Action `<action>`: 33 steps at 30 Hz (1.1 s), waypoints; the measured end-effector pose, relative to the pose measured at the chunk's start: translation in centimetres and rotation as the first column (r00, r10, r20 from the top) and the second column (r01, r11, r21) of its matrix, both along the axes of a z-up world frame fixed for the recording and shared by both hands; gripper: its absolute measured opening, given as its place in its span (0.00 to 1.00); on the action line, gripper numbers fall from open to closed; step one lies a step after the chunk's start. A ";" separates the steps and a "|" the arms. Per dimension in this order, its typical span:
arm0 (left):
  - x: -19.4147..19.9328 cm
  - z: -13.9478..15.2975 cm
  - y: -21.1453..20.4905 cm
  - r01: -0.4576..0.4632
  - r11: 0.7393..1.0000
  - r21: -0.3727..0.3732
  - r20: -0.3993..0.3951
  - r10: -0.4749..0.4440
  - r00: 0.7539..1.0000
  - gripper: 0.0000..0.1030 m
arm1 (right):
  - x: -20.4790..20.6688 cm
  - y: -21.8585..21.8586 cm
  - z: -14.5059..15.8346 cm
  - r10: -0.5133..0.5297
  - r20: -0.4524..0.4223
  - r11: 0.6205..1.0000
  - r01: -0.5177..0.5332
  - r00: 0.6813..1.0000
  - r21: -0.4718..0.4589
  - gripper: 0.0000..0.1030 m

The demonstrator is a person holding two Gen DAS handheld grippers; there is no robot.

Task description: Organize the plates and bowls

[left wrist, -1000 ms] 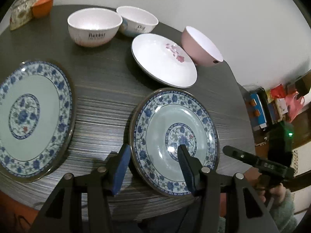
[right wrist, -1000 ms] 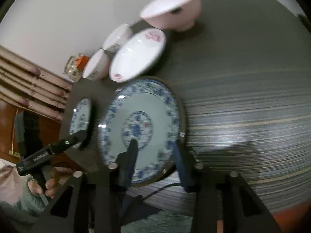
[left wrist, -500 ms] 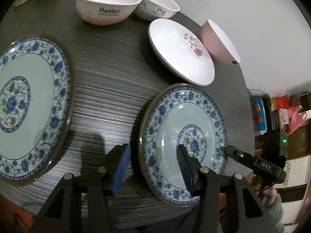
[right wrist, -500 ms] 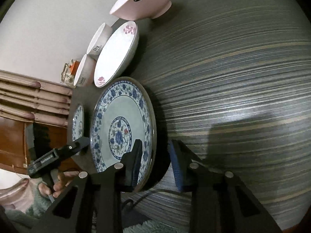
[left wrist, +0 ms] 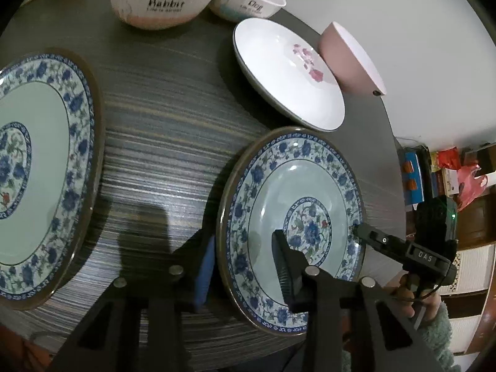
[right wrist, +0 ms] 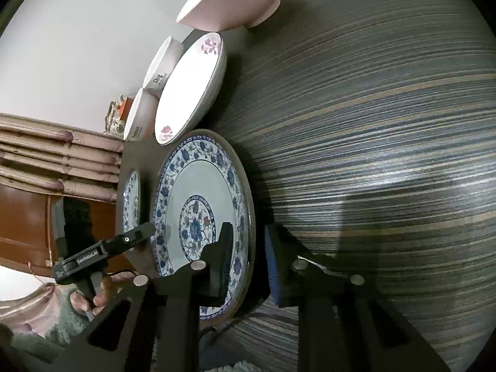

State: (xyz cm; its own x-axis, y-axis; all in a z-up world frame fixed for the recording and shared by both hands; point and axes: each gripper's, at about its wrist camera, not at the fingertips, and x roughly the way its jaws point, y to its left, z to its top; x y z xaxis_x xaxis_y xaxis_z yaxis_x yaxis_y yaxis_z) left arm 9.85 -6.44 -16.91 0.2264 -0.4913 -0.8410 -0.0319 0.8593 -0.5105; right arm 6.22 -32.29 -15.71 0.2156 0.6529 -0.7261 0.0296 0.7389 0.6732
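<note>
Our left claw (left wrist: 243,238) and right claw (right wrist: 247,228) straddled the blue plate's (left wrist: 279,192) opposite rims for balanced lifting; we couldn't tell whether they had clamped.

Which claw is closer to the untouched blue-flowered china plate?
Left. The left claw straddles the neighbouring plate's rim beside the untouched plate; the right claw straddles that neighbour's far rim.

Striped dark table (left wrist: 161,130); red plastic bag (left wrist: 468,183); pleated curtain (right wrist: 46,158).
</note>
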 end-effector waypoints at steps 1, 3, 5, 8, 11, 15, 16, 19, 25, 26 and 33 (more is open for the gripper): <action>0.0 -0.1 -0.1 0.005 1.000 0.005 -0.001 -0.005 1.000 0.32 | 0.0 0.0 0.0 0.001 -0.001 1.000 -0.001 1.000 0.000 0.17; 0.1 -0.1 -0.1 0.010 1.000 0.009 0.004 -0.010 1.000 0.32 | 0.0 0.0 0.0 0.004 -0.005 1.000 -0.004 1.000 0.005 0.14; 0.1 -0.1 0.1 0.012 1.000 0.008 0.004 -0.012 1.000 0.31 | 0.0 0.0 -0.2 0.005 -0.008 1.000 -0.005 1.000 0.005 0.12; 0.1 -0.1 0.1 0.023 1.000 0.013 0.007 -0.023 1.000 0.29 | 0.0 0.1 -0.2 0.015 -0.011 1.000 -0.015 1.000 0.003 0.10; 0.0 -0.1 0.2 0.026 0.999 0.027 0.014 -0.026 1.000 0.22 | 0.0 0.4 0.0 0.025 -0.004 0.999 -0.025 1.000 -0.020 0.11; -0.1 -0.3 0.7 0.015 1.000 0.028 0.017 -0.015 1.000 0.15 | -0.1 0.5 0.0 0.017 -0.003 0.999 -0.017 1.000 -0.027 0.11; -0.1 -0.3 0.7 0.014 1.000 0.026 0.016 -0.014 1.000 0.15 | -0.2 0.6 0.1 0.016 0.000 0.999 -0.016 1.000 -0.034 0.11; -0.2 -0.3 0.6 0.020 0.999 0.036 0.022 -0.021 1.000 0.15 | -0.1 0.9 0.2 0.015 0.002 0.999 -0.015 1.000 -0.045 0.11; -0.4 0.1 0.9 0.017 0.999 0.036 0.040 -0.018 0.999 0.16 | -0.2 1.2 1.0 0.014 0.022 0.998 -0.013 1.000 -0.055 0.11; -0.5 0.2 1.0 0.015 0.999 0.036 0.042 -0.017 0.999 0.16 | -0.2 1.3 1.0 0.015 0.022 0.998 -0.014 1.000 -0.055 0.11; -1.0 0.9 1.5 0.017 0.999 0.044 0.048 -0.019 0.999 0.16 | -0.3 1.9 1.3 0.021 0.028 0.998 -0.020 0.999 -0.058 0.11</action>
